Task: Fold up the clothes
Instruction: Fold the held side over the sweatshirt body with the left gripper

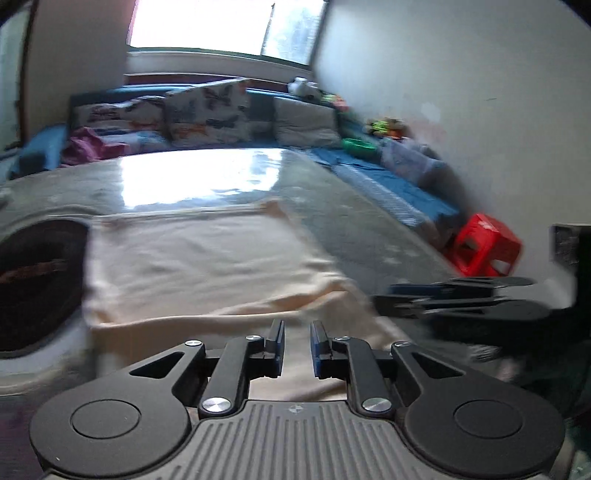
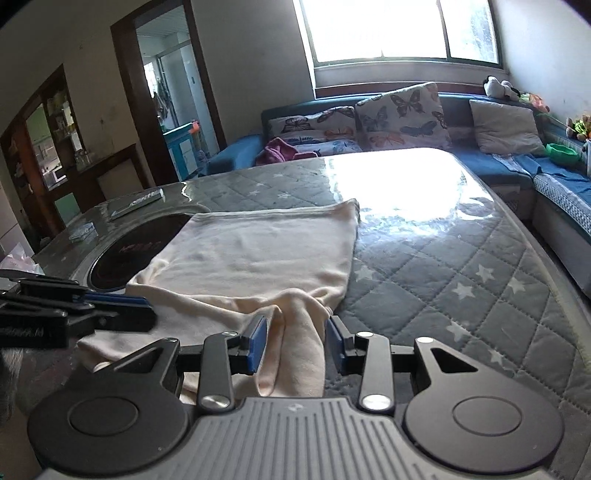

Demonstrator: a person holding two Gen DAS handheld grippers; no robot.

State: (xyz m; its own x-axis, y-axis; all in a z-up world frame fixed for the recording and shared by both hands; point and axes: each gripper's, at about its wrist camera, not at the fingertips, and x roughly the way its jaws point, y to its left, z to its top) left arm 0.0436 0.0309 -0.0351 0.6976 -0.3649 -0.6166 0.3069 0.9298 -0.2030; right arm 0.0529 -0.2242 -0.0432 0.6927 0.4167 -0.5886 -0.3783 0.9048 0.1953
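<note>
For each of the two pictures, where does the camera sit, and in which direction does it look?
Left wrist: on the left gripper, looking over the cream garment toward the sofa; the right gripper shows at right.
Right wrist: on the right gripper, a garment fold between its fingers; the left gripper shows at left.
Shared: garment, quilted table, sofa, window.
</note>
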